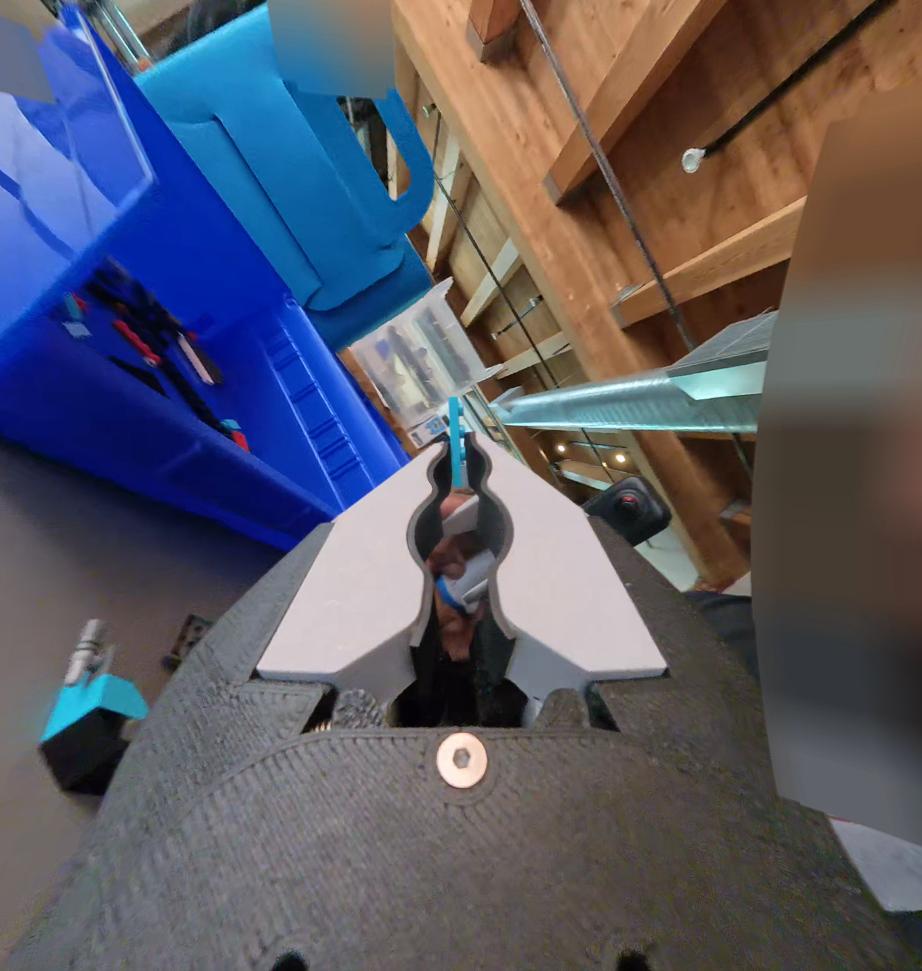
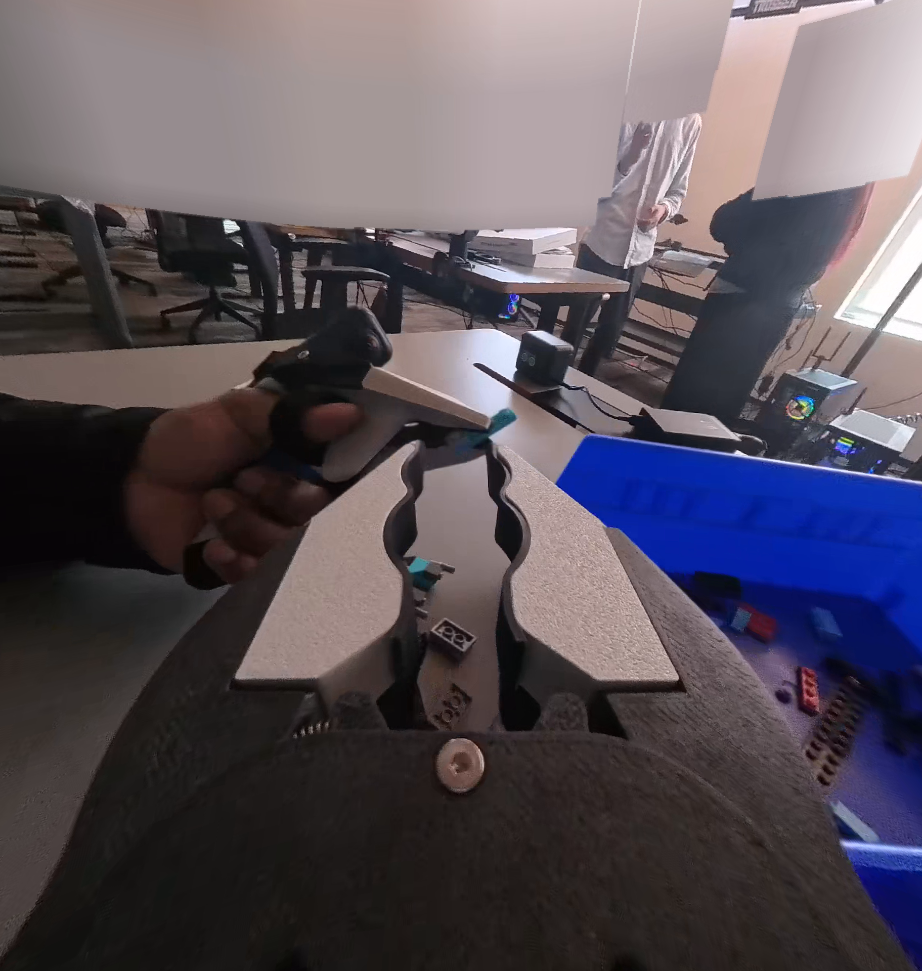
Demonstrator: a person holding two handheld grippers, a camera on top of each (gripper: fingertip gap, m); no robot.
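While clamping 1 teal plate (image 1: 456, 440), left gripper (image 1: 458, 452), 1 blue bin (image 1: 196, 262)

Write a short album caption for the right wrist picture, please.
Open right gripper meets the left gripper, which pinches a teal brick, over a table beside a blue bin of bricks.

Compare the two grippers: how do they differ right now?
The left gripper is shut, the right gripper open. The left gripper pinches a teal piece at its tips; the right gripper holds nothing, with a grey brick showing through its gap. Both have grey fingers on black bodies.
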